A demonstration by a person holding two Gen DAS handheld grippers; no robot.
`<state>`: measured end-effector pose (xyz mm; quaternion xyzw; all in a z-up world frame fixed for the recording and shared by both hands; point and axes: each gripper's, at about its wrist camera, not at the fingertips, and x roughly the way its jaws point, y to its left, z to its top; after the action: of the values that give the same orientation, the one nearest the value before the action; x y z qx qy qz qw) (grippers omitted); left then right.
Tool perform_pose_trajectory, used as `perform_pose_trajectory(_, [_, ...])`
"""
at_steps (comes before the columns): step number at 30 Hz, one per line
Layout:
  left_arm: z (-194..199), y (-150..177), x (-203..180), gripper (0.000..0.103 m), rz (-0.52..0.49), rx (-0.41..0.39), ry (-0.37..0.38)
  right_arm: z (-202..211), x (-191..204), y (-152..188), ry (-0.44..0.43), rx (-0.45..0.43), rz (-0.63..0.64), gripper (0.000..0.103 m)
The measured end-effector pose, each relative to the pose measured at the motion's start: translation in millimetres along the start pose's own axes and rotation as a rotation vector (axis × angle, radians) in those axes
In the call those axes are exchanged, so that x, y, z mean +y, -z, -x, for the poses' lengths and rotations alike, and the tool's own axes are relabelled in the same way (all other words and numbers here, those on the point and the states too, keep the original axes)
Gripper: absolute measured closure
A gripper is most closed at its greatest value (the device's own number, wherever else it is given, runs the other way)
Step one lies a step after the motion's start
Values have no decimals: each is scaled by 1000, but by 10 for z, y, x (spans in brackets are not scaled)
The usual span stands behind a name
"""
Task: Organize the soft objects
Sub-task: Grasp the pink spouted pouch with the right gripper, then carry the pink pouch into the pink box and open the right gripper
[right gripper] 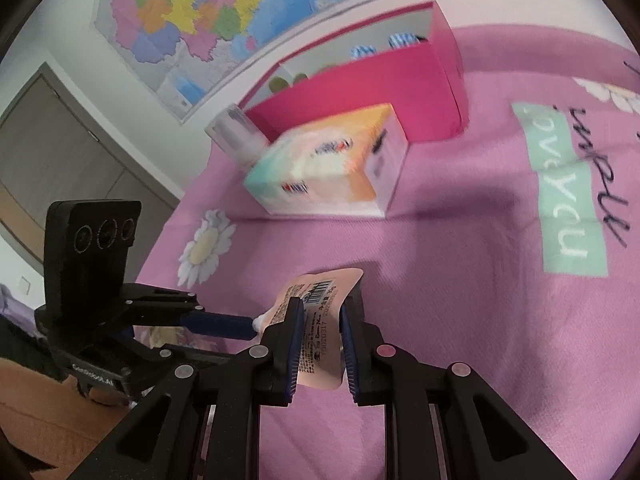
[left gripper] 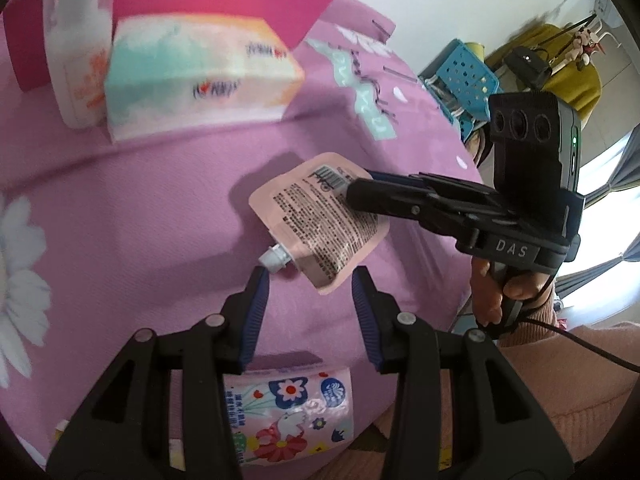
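Right tool (right gripper: 320,344) grips the pink pouch (left gripper: 320,220).
Left tool (left gripper: 308,312) hangs open just beside its spout (left gripper: 274,258), above the pink cloth (left gripper: 140,208).

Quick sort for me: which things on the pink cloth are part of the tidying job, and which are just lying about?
Job:
- spouted pouch, clamped in the right gripper
- tissue pack
- floral wipes pack
- pink box
- left gripper, empty beside the pouch

Lying about:
- blue basket
- wall map
- pink cloth

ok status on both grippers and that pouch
Right gripper shut on pink spout pouch, lifted off the cloth. Left gripper open beside its spout, empty. Nothing blocking the pink box.
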<state>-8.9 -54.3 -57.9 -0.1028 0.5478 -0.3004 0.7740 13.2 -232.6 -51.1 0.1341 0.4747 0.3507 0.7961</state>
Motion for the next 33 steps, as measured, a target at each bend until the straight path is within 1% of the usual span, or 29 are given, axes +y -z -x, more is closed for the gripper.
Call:
perform_pose_trajectory(6, [255, -190, -68, 59, -31, -83, -20, 150, 120, -195, -7, -61, 32, 84])
perform_pose_trajectory(11, [448, -379, -78, 59, -50, -142, -31, 253, 203, -436, -7, -118, 73, 84])
perform_pose_trajectory(16, [651, -596, -84, 59, -79, -200, -78, 311, 265, -706, -10, -167, 110, 84])
perform_pose_trajectory(18, [718, -731, -66, 59, -84, -221, -95, 310, 304, -829, -10, -185, 128, 84])
perform_pose_trajectory(22, [830, -993, -39, 59, -93, -251, -133, 288, 349, -1107, -9, -215, 148, 84])
perform_pose_trajectory(27, [915, -1325, 30, 59, -99, -284, -161, 262, 341, -1443, -2, -256, 161, 84])
perform_pose_trajectory(31, [877, -1578, 122, 59, -85, -285, -189, 177, 283, -1693, 4, -266, 153, 84])
perform_pose_trajectory(33, [835, -1706, 180, 59, -78, -280, -215, 112, 245, -1802, 17, -268, 148, 84])
